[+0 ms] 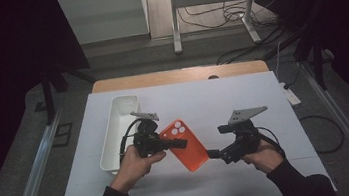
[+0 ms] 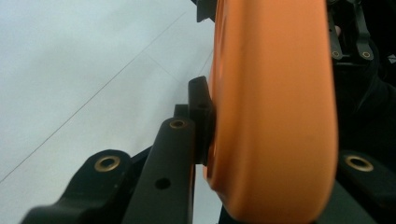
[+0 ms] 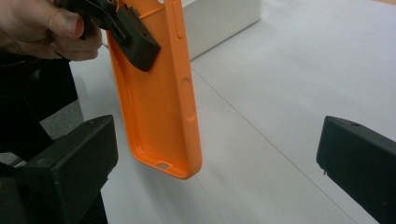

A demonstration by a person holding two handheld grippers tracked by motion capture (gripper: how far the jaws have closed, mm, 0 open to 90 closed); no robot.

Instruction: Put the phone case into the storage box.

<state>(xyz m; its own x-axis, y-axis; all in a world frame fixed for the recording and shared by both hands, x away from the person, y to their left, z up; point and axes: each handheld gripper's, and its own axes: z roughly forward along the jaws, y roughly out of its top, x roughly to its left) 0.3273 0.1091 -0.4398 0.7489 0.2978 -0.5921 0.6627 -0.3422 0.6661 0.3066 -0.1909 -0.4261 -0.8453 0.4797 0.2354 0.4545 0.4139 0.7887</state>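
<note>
The left gripper [image 1: 180, 143] was clamped on the orange silicone phone case [image 1: 186, 143], lifted off the white-covered bench [image 1: 243, 99] beside the long white plastic tray [image 1: 116, 130], while the right gripper [image 1: 213, 153] waited wide open nearby, so placing it seemingly remained.

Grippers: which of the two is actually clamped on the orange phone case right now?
The left gripper: its jaws pinch the orange phone case near the camera cutout. The right gripper is open, jaws spread wide, the case's lower end between them, untouched.
</note>
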